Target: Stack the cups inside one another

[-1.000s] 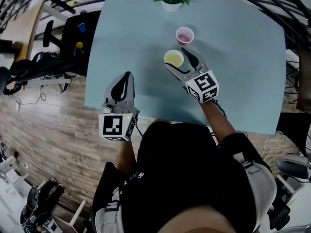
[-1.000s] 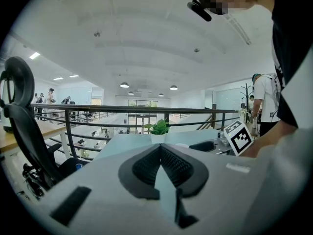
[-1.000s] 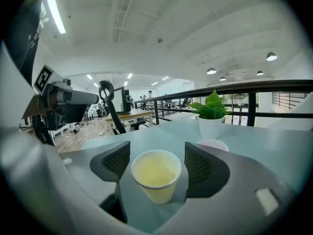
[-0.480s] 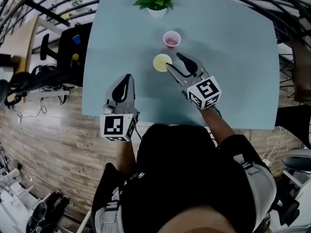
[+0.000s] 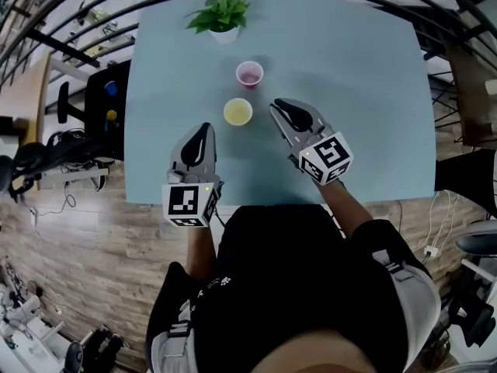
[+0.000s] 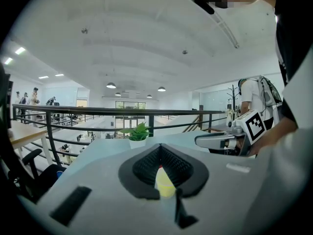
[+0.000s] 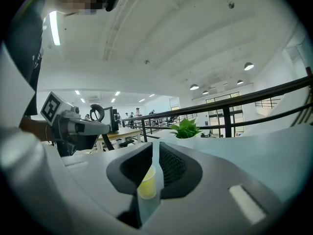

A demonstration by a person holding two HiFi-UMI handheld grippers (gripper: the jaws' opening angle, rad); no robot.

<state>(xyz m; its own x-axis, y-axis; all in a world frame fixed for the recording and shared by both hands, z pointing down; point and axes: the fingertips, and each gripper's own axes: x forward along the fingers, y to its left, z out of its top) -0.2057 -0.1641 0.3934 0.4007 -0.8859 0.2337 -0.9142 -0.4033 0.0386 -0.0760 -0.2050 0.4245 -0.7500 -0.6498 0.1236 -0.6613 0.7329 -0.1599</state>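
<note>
A yellow cup (image 5: 238,112) stands upright on the light blue table (image 5: 357,92), with a pink cup (image 5: 249,74) just behind it; the two are apart. My right gripper (image 5: 279,106) hovers to the right of the yellow cup without touching it. Its jaws are closing, almost together, with nothing between them. My left gripper (image 5: 203,129) is shut and empty, near the front edge, to the left of and nearer than the yellow cup. Past each gripper's jaws the yellow cup (image 6: 165,185) (image 7: 146,185) shows through the narrow slit.
A potted plant (image 5: 221,18) in a white pot stands at the table's far side, behind the pink cup. A black railing (image 6: 146,112) runs beyond the table's far edge. Office chairs (image 5: 85,115) are on the wooden floor at the left.
My right gripper, which stood open round the yellow cup, has drawn back to the right of it and closed its jaws. The left gripper has come further in over the table.
</note>
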